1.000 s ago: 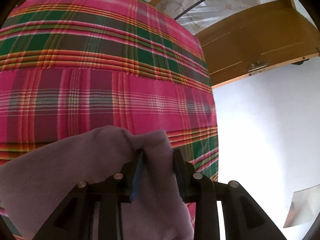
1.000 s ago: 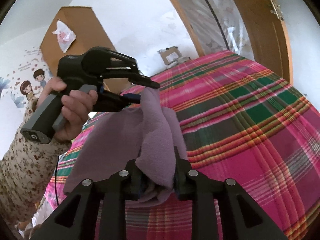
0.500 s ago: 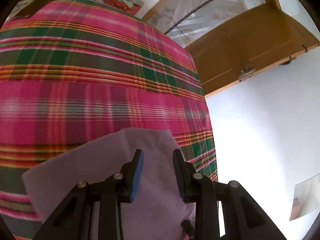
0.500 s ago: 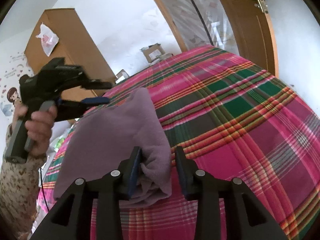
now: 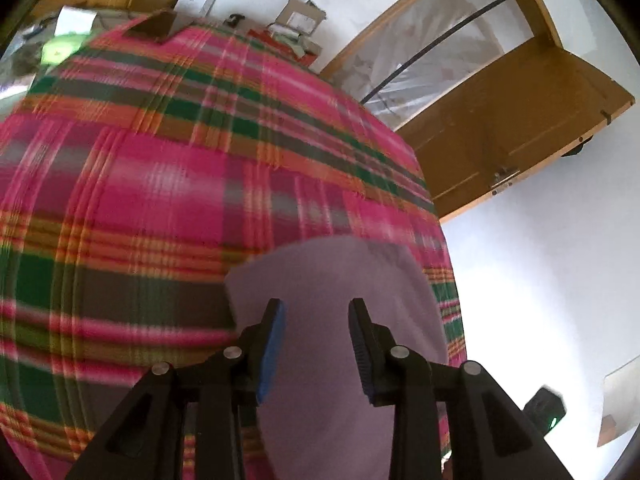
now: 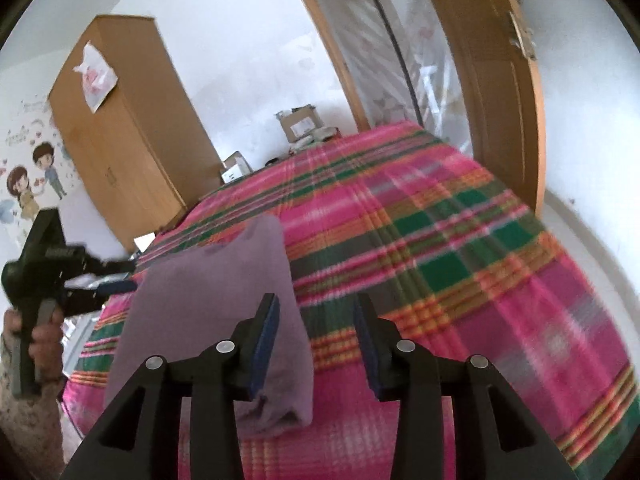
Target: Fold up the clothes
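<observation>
Both hand-held grippers newly off one folded purple garment (image 6: 208,320).

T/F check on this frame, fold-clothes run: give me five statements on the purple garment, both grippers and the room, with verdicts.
1. The folded purple fleece garment lies on the pink-and-green plaid bedspread. True.
2. The right gripper is clamped on the garment. False: its jaws stand apart with nothing pressed between them; the garment lies by its left finger, and the jaws have just been opening.
3. The left gripper has open jaws above the garment. True; no cloth is pinched.
4. The tall wooden wardrobe stands on the doorway side of the bed. False: it stands on the opposite side, by the cartoon wall stickers.
5. The wooden door is shut. False: it stands open.
</observation>
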### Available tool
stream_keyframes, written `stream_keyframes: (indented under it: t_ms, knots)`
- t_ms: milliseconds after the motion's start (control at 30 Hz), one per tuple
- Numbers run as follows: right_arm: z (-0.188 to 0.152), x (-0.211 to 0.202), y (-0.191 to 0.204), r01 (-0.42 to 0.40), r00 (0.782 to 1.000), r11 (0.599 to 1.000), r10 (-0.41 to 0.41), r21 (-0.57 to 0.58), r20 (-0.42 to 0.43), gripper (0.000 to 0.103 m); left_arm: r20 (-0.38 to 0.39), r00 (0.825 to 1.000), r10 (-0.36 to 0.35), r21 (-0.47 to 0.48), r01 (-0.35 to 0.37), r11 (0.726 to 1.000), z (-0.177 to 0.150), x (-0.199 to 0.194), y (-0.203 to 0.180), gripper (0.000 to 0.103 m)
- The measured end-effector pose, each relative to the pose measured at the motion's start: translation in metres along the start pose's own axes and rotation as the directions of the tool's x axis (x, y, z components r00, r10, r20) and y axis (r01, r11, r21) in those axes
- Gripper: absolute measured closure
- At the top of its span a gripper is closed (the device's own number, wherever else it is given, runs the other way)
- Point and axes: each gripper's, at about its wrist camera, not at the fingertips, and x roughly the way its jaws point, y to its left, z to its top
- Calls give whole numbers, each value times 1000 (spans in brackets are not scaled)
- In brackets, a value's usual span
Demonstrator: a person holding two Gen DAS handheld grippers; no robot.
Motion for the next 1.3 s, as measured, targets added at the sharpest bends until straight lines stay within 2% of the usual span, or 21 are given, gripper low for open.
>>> stream_keyframes:
  t_ms: [133,167,267,400,533,667,733,800,833,900,1033,1100,1233,1300]
  knots:
    - [22,25,9,-16,999,996,11,-92,-47,63,-18,1000,-18,-6,18,1000,-12,0,9,69]
    - [26,34,10,-42,997,994,34,-96,-75,63,-21,1000,-21,-6,21,1000,-14,0,11,69]
    - [40,62,14,-137,979,987,122,-82,-164,63,-24,999,-32,-21,32,999,-19,-1,17,69]
    - [49,93,15,-193,954,978,169,-76,-248,63,-40,998,-39,-47,38,998,-21,2,26,69]
    - [58,125,9,-236,918,972,225,5,-327,63,-65,996,-60,-78,55,995,-22,4,34,69]
    - [68,144,-1,-252,897,963,268,91,-353,64,-68,994,-80,-85,75,994,-20,6,37,69]
    - [68,149,-1,-292,877,951,308,100,-369,80,-72,993,-89,-92,83,992,-18,9,39,69]
    - [67,153,0,-299,871,950,311,91,-381,83,-76,993,-95,-97,88,991,-16,11,40,69]
    - [66,155,-1,-304,868,948,315,89,-384,90,-78,992,-100,-100,92,991,-16,12,40,69]
    - [65,155,-4,-301,873,949,312,91,-376,91,-81,991,-110,-102,101,990,-15,14,40,69]
    - [63,146,-13,-283,895,954,300,100,-330,92,-82,989,-123,-96,115,989,-14,18,40,69]
    - [61,149,-13,-272,897,957,290,100,-335,92,-84,988,-128,-97,120,988,-13,21,40,69]
    - [54,154,-13,-246,895,964,267,104,-357,85,-88,987,-137,-108,127,986,-13,24,42,69]
    - [55,147,-13,-238,905,967,256,93,-339,84,-86,987,-136,-109,126,986,-13,24,42,69]
